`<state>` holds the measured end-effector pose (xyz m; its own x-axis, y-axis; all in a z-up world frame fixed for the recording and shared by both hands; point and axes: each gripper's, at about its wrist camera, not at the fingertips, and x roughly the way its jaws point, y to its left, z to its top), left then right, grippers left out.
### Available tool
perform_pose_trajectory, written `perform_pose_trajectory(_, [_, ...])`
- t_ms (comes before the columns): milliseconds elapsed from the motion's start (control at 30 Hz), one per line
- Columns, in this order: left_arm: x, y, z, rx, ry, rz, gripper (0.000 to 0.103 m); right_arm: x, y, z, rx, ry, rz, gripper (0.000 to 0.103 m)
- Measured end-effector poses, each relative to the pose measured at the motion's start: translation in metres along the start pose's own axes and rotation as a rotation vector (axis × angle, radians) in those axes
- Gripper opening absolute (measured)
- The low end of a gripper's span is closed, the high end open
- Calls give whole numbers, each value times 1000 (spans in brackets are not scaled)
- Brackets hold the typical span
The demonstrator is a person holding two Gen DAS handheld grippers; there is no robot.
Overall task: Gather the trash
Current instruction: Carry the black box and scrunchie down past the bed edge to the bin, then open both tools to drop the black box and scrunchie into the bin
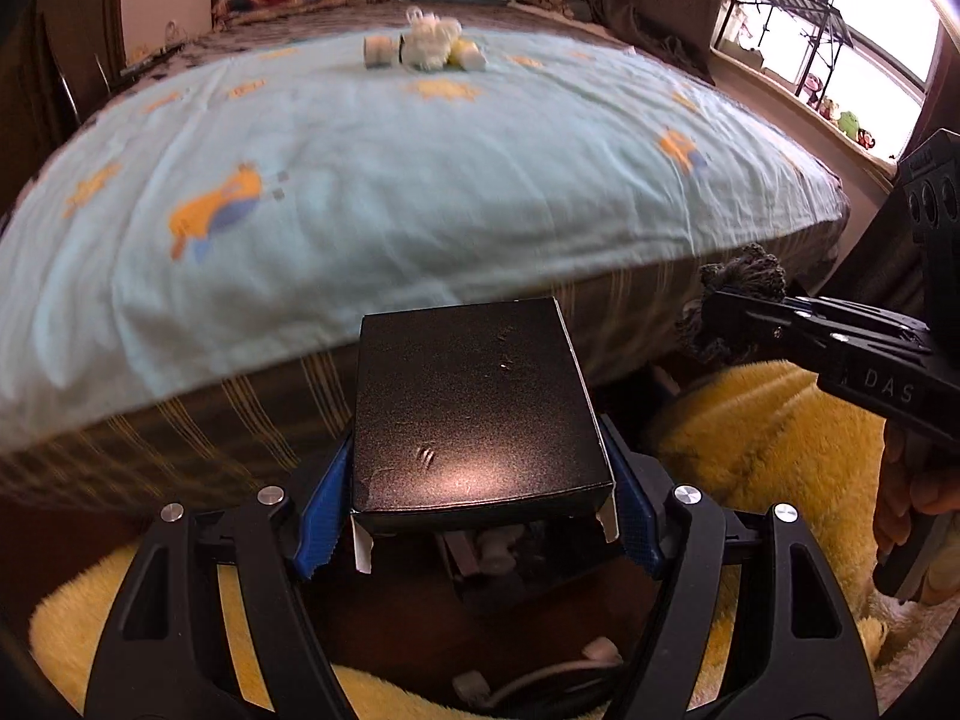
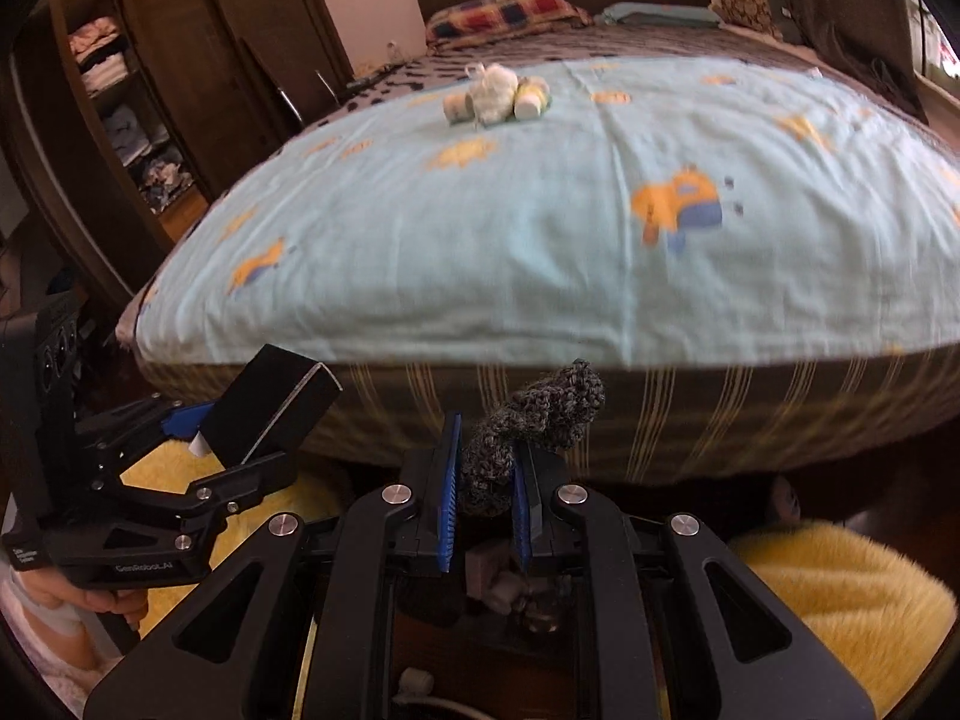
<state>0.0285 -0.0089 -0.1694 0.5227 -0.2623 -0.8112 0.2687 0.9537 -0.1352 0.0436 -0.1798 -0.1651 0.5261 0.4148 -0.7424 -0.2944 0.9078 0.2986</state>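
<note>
My left gripper (image 1: 480, 510) is shut on a black cardboard box (image 1: 474, 408) and holds it in front of the bed's edge; the box also shows in the right wrist view (image 2: 270, 408). My right gripper (image 2: 486, 480) is shut on a dark grey knitted piece (image 2: 540, 420), which also shows in the left wrist view (image 1: 738, 294) at the right. Far back on the light blue bedsheet (image 1: 420, 180) lie a small roll (image 1: 379, 51), a white fluffy bundle (image 1: 429, 42) and a pale yellow bottle (image 1: 471, 55), close together.
The bed (image 2: 600, 210) fills the middle of both views, its striped side (image 2: 660, 420) just ahead of the grippers. A yellow fluffy rug or cushion (image 1: 768, 432) lies below. A wooden wardrobe (image 2: 150, 90) stands at the left, a window (image 1: 840, 18) at the right.
</note>
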Motion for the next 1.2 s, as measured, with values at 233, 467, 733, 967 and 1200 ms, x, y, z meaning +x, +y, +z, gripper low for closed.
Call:
perform_pose_trajectory(233, [37, -4, -19, -2, 111, -18, 70, 29, -5, -28, 32, 108, -9, 16])
perform_pose_trajectory(467, [80, -5, -31, 7, 199, -14, 70, 63, -16, -44, 53, 199, -44, 16])
perform_pose_trajectory(733, [114, -5, -43, -12, 280, -26, 70, 95, -23, -55, 67, 282, -79, 17])
perform_pose_trajectory(967, [131, -7, -55, -15, 331, -38, 71, 111, -25, -54, 66, 325, -108, 19])
perform_pose_trajectory(1200, [132, -4, -58, -21, 342, -37, 71, 121, -27, -51, 67, 347, -112, 34])
